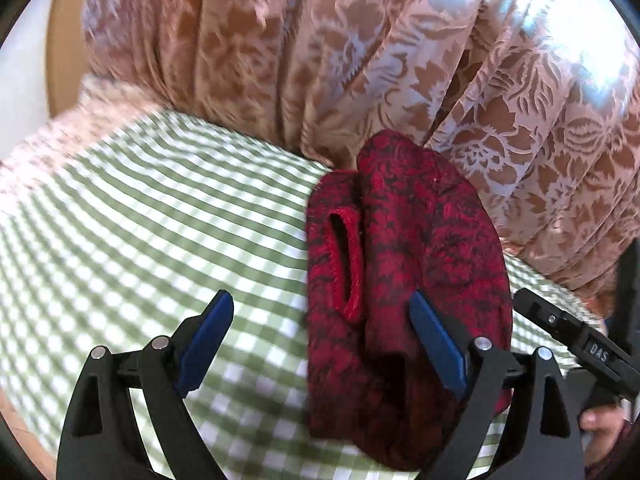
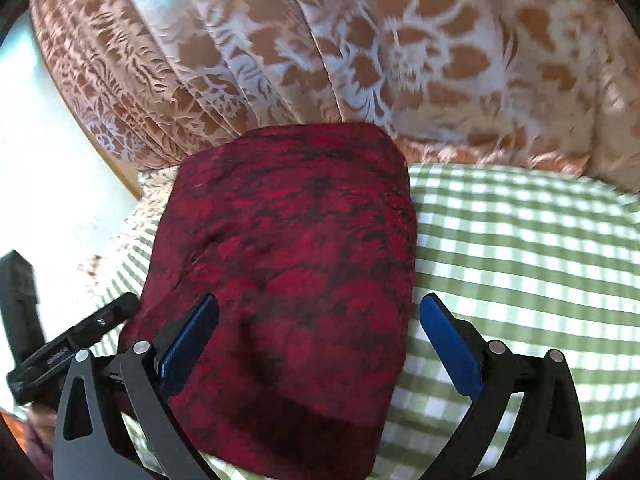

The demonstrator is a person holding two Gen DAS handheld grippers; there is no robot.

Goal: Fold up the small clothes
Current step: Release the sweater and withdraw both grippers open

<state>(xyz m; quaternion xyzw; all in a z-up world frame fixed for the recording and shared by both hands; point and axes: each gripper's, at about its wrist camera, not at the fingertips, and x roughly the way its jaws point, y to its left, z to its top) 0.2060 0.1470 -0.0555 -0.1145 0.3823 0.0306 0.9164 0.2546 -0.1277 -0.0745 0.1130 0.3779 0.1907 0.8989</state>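
Your left hand-held gripper [image 1: 320, 336] stands with jaws apart, nothing clamped; the folded red garment [image 1: 404, 280] lies on the green-checked cloth [image 1: 140, 220], its long axis running away from you toward the patterned curtain [image 1: 360, 60], under the right-hand pad.

Your right hand-held gripper [image 2: 320, 336] also gapes wide, empty, with the garment [image 2: 288, 260] below between its pads, nearer the left.

Ahead of you, at twelve o'clock, hangs a pleated pink-and-brown floral curtain [image 1: 360, 60] with daylight glowing through it. Below it spreads the green-and-white checked cloth [image 1: 140, 220] covering the surface; a white wall [image 2: 48, 152] shows at nine o'clock.
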